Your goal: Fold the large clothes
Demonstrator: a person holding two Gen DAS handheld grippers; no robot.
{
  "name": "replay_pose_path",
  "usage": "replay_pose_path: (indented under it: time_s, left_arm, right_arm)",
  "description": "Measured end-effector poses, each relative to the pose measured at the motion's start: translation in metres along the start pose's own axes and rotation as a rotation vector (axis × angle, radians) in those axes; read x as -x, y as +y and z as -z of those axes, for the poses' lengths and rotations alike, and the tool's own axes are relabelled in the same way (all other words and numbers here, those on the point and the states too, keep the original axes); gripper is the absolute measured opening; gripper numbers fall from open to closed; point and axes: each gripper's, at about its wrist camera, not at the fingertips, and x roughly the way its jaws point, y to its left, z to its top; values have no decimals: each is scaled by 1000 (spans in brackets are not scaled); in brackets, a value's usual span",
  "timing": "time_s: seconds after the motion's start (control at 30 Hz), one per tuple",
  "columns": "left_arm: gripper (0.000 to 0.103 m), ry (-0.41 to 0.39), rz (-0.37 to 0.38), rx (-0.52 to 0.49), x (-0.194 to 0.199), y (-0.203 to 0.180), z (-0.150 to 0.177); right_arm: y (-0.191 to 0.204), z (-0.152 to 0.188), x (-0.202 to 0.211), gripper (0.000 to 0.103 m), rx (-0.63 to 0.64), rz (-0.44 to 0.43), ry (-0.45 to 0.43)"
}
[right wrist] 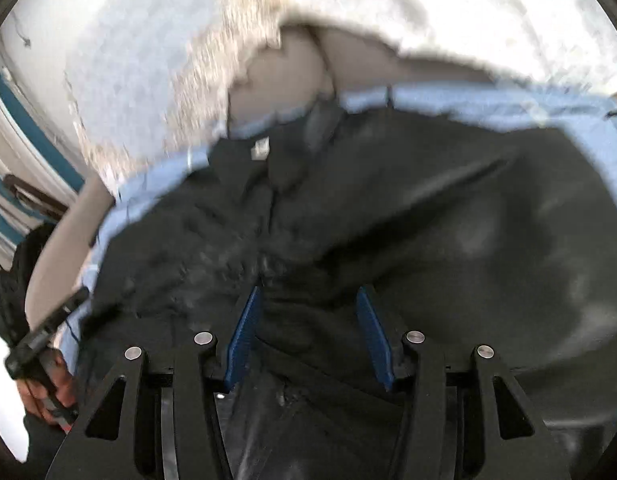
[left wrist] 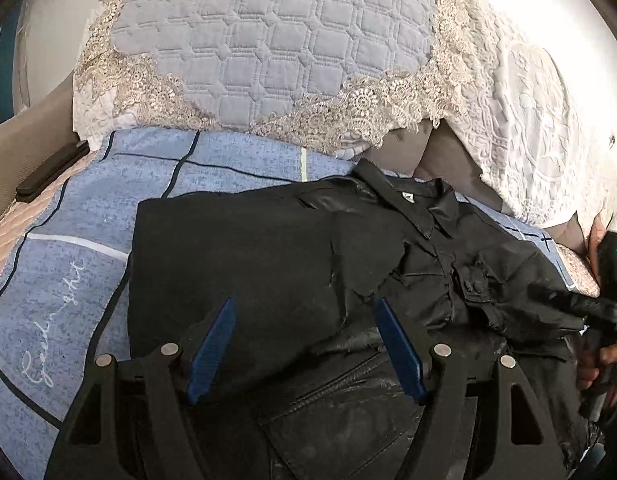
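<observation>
A black leather-look jacket (left wrist: 316, 264) lies on a blue patterned sheet (left wrist: 64, 264), collar (left wrist: 408, 200) toward the pillows, its left part folded over flat. My left gripper (left wrist: 304, 308) hovers open just above the jacket's lower middle, with nothing between its blue pads. The right wrist view is motion-blurred: the same jacket (right wrist: 388, 220) fills it, collar (right wrist: 268, 156) at the top. My right gripper (right wrist: 308, 296) is open just above the jacket's fabric, with nothing clamped. The right gripper's body shows at the right edge of the left wrist view (left wrist: 612, 280).
A quilted grey pillow with lace trim (left wrist: 268, 40) and a white lace pillow (left wrist: 528, 120) lie behind the jacket. A black flat object (left wrist: 52, 172) rests at the sheet's left edge. The person's hand on the left gripper shows in the right wrist view (right wrist: 40, 384).
</observation>
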Motion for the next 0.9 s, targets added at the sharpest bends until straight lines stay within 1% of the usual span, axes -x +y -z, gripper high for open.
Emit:
replay_pose_path:
  time_s: [0.03, 0.07, 0.13, 0.23, 0.33, 0.43, 0.5, 0.53, 0.6, 0.67, 0.8, 0.87, 0.9]
  left_arm:
    - [74, 10, -2, 4, -2, 0, 1]
    - [74, 19, -5, 11, -5, 1, 1]
    - [74, 34, -14, 12, -10, 1, 2]
    - [74, 41, -43, -3, -15, 1, 2]
    - [74, 39, -65, -3, -15, 5, -1]
    - [75, 27, -115, -14, -15, 12, -3]
    - [75, 30, -163, -18, -17, 19, -3]
    - [75, 44, -184, -13, -19, 23, -3]
    - [75, 91, -212, 7, -28, 33, 1]
    - [75, 121, -217, 22, -36, 40, 5]
    - [75, 115, -239, -5, -38, 36, 7]
    - [75, 114, -244, -10, -39, 36, 9]
    - [75, 114, -244, -10, -39, 37, 10]
  right_arm:
    - [1, 1, -12, 51, 12, 8, 25]
    - [3, -1, -28, 51, 28, 34, 58]
    - [11, -6, -39, 51, 61, 66, 37]
    - [22, -23, -50, 51, 58, 51, 30]
    - [26, -31, -52, 51, 57, 73, 19]
    - [27, -21, -39, 51, 24, 60, 31]
    - [25, -8, -20, 51, 38, 30, 22]
    - [26, -1, -9, 51, 55, 17, 4]
    - [23, 11, 17, 51, 87, 24, -37]
    - [8, 21, 43, 51, 86, 64, -78]
    - [-31, 35, 80, 51, 73, 236, -155]
    - [-56, 42, 89, 51, 22, 299, -181]
    - [-70, 47, 89, 51, -8, 329, -178]
